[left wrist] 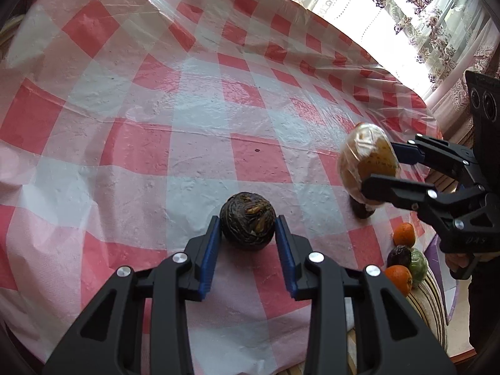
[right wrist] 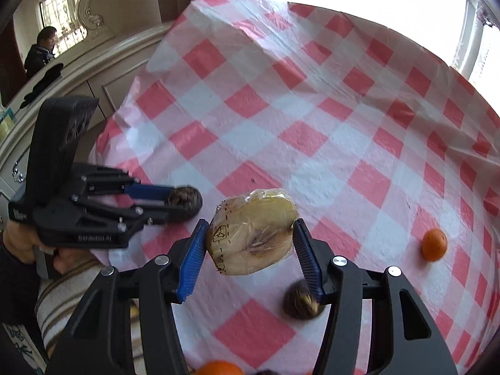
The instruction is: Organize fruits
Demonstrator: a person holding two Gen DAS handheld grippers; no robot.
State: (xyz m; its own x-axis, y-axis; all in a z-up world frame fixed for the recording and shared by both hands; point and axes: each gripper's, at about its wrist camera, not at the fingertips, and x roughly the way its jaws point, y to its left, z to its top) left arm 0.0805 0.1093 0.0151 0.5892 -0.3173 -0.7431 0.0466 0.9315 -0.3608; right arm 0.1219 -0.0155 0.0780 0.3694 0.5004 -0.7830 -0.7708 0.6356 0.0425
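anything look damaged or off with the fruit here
Yes. The dark round fruit between the left gripper pads is wrinkled, its skin split to show brownish flesh. The right gripper holds a cut fruit half in plastic wrap, lifted off the checked tablecloth.

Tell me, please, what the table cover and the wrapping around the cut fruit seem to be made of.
The table cover looks like thin plastic sheet, slightly glossy: it shows shiny creases and wrinkles over the red and white checks. The wrapping on the cut fruit, held in the right gripper, seems to be clear cling film: see-through, crinkled, with glints.
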